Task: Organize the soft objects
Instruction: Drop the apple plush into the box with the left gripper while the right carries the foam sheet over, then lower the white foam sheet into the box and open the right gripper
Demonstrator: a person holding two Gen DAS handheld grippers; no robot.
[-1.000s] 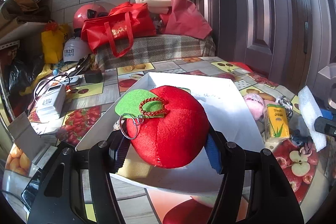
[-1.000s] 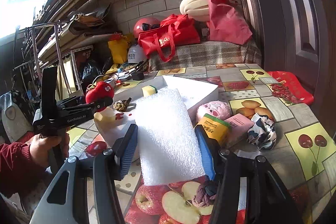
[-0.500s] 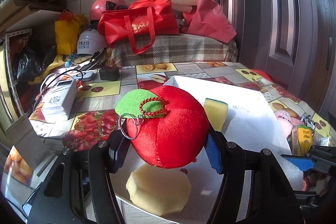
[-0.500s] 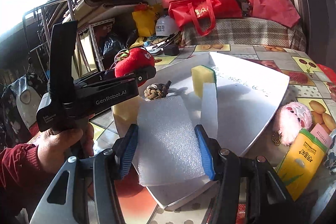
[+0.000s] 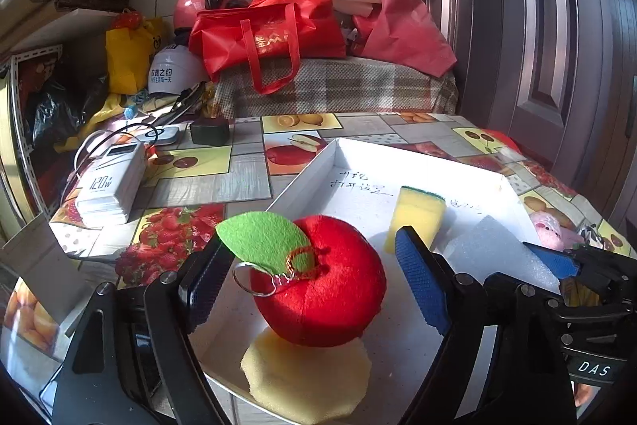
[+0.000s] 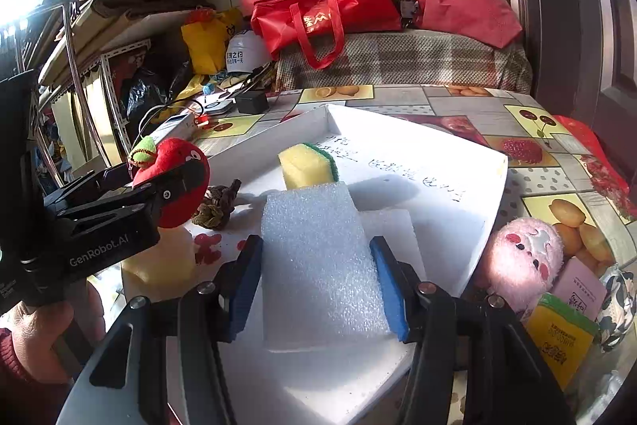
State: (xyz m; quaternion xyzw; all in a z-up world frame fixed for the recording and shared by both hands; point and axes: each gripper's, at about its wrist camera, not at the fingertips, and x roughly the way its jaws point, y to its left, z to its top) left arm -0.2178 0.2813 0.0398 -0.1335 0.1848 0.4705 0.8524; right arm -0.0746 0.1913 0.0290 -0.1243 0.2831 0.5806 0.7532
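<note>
Since half second ago, left gripper (image 5: 306, 285) fingers spread apart and are opening; plush red apple (image 5: 318, 281) with green felt leaf and metal key ring sits free between pads, resting on round pale sponge (image 5: 306, 377) in white shallow box (image 5: 414, 154). Right gripper (image 6: 318, 289) fingers half open, opening a little, blue ribbed pads at sides of white foam block (image 6: 318, 265), grainy, rectangular, over box. Yellow-green scouring sponge (image 6: 306, 166) stands just behind.

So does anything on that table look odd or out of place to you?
A little. The red plush apple sits on top of the pale round sponge in the white tray rather than beside it. A pink plush toy and small packets lie outside the tray. Nothing looks spilled or damaged.
</note>
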